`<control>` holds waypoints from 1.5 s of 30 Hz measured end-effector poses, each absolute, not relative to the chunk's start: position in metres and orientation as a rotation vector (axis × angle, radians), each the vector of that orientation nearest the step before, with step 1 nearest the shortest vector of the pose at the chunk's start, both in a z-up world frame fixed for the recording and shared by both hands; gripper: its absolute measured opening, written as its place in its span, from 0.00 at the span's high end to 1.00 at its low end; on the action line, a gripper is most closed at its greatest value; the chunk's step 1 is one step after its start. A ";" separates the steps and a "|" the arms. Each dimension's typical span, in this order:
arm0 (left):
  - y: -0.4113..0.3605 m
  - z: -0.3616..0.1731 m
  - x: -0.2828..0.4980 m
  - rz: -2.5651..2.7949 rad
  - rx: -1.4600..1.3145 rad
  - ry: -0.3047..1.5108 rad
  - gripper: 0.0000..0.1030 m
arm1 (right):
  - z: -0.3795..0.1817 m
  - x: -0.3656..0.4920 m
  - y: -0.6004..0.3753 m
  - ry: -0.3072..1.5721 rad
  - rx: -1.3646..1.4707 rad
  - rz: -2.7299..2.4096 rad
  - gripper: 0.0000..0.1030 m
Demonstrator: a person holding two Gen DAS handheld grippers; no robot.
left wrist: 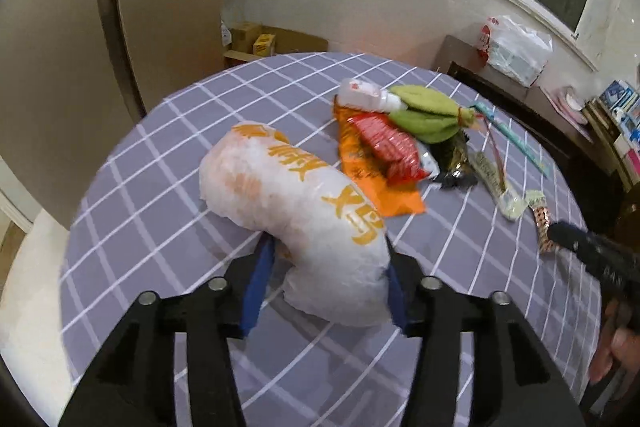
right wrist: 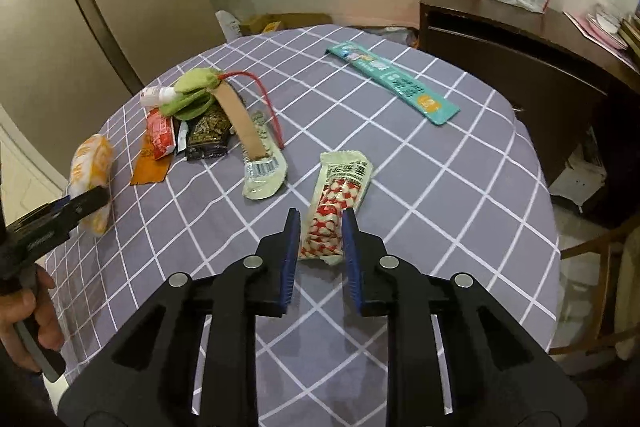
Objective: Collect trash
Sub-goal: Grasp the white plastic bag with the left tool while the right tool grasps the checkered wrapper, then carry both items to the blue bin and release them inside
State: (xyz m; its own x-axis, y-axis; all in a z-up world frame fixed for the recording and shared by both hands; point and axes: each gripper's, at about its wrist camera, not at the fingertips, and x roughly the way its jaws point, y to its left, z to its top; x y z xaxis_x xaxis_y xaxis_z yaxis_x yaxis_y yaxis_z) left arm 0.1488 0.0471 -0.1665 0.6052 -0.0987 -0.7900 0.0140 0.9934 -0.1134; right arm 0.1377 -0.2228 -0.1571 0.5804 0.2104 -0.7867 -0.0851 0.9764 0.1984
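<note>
Trash lies scattered on the checked table [right wrist: 460, 187], most of it heaped far left; the left gripper [left wrist: 326, 263] is clamped on a white bag [left wrist: 288, 203] near the table's left edge; the right gripper [right wrist: 318, 227] has its jaws apart around the near end of a red-and-white wrapper [right wrist: 340, 195], not yet pinching; judging by this, gathering is under way, and next the right jaws must close and lift the wrapper toward the bag.
</note>
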 end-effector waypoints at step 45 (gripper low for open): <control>0.328 -0.184 -0.069 0.397 -0.445 0.798 0.61 | -0.099 0.070 0.125 0.945 0.000 1.004 0.85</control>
